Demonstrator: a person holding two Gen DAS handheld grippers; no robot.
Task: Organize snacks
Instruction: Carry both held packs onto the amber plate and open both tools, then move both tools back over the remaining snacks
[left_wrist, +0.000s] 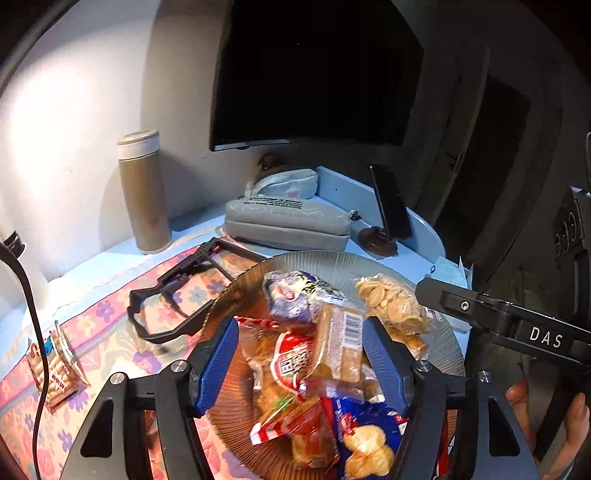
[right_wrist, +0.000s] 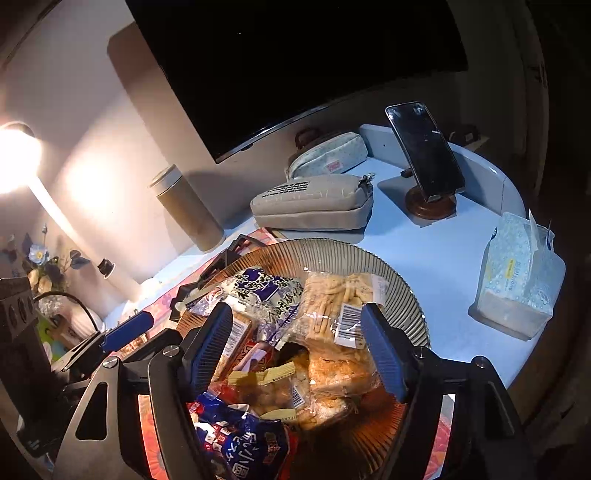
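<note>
1. left wrist view: the left tool (left_wrist: 301, 363) hangs over the ribbed plate (left_wrist: 448, 339), its blue pads standing apart with no press on anything; the red-and-white snack packet (left_wrist: 291, 360) lies loose between them
2. same view: in the plate, a purple-white packet (left_wrist: 295, 295) sits at 12 o'clock of the tool, a clear bag of pale crackers (left_wrist: 391, 299) at 1 o'clock, a blue packet (left_wrist: 369, 424) at 5 o'clock
3. same view: one wafer packet (left_wrist: 55, 373) lies outside the plate on the floral mat (left_wrist: 110, 325) at 9 o'clock, beside a black cable (left_wrist: 33, 321); the right tool's black finger (left_wrist: 480, 306) reaches in at 3 o'clock
4. right wrist view: the right tool (right_wrist: 297, 350) is likewise parted and grips nothing, over the same plate (right_wrist: 402, 291) heaped with packets; a barcode-labelled cracker bag (right_wrist: 336, 306) lies between its pads
5. same view: on the tabletop (right_wrist: 443, 251), a tissue pack (right_wrist: 517, 284) sits at 3 o'clock, a phone on a stand (right_wrist: 424, 151) at 1 o'clock, a grey pouch (right_wrist: 314, 201) at 12 o'clock, a flask (right_wrist: 188, 206) at 11 o'clock
</note>
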